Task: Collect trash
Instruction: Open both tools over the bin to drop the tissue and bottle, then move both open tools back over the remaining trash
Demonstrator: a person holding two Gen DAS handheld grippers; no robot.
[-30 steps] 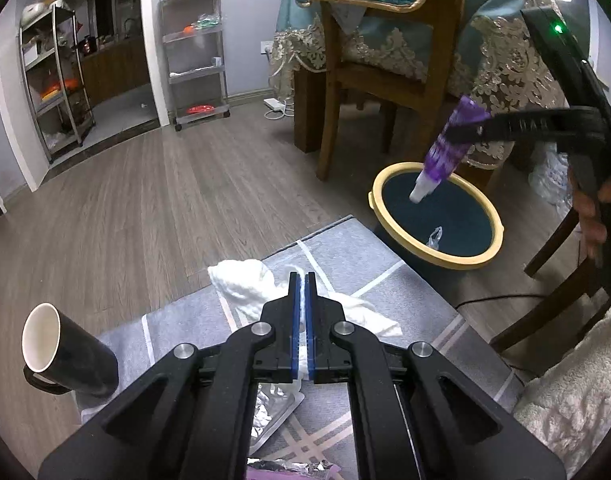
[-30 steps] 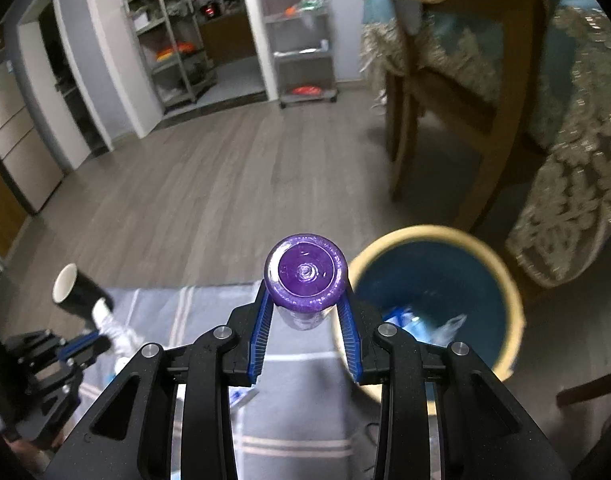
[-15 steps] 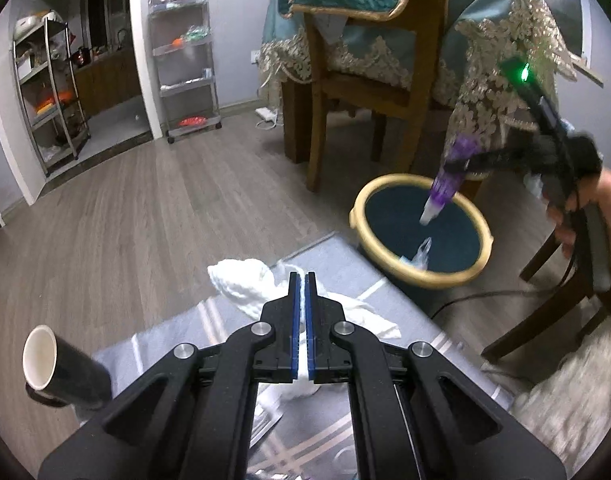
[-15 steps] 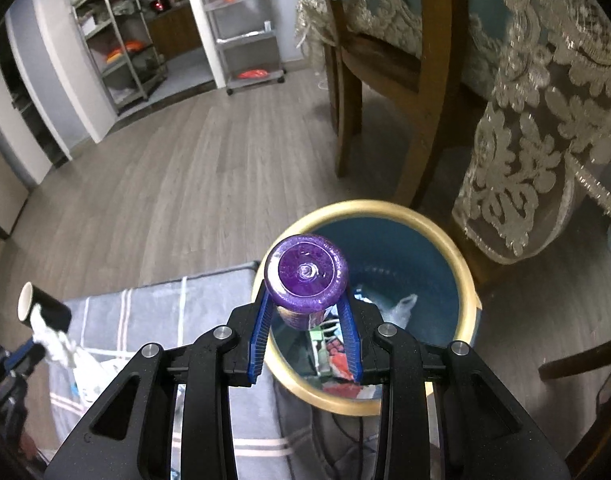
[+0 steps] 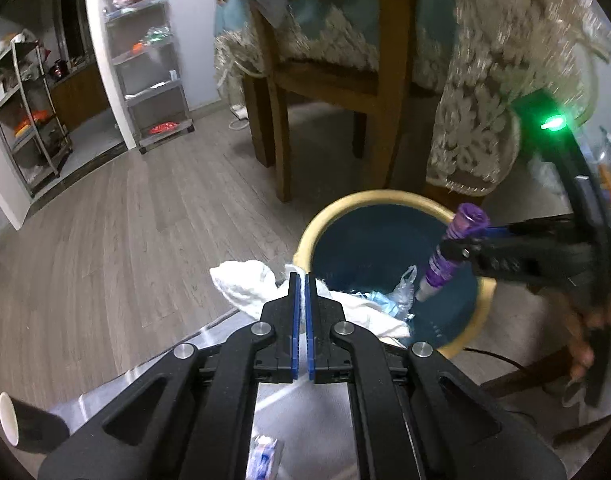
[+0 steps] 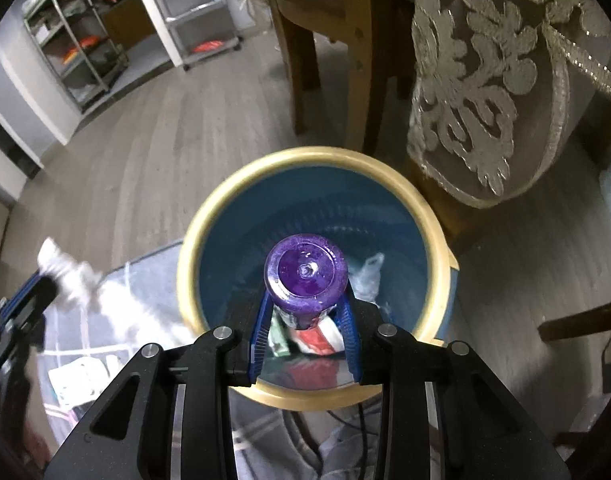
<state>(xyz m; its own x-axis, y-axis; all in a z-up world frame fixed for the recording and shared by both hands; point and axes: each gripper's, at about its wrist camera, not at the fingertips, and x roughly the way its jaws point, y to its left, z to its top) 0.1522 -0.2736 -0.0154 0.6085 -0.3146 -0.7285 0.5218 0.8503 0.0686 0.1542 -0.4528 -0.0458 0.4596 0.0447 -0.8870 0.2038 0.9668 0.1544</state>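
Since the earlier frames, both tongs have been brought over the yellow-rimmed bin point(image 6: 437, 240), which now fills the centre of the right wrist view. The purple bottle point(image 6: 305, 276) is pinched cap-down by the right tongs point(image 6: 305, 340) above the bin's mouth. A white cloth point(image 5: 245, 284), hanging at the bin's left rim, is clamped in the closed left tongs point(image 5: 302, 312).

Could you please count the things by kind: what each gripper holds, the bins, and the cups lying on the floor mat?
Purple bottle, in the right gripper above the bin: 1
White tissue, in the left gripper: 1
Bin with yellow rim: 1
Black cup, on its side: 1
Total: 4
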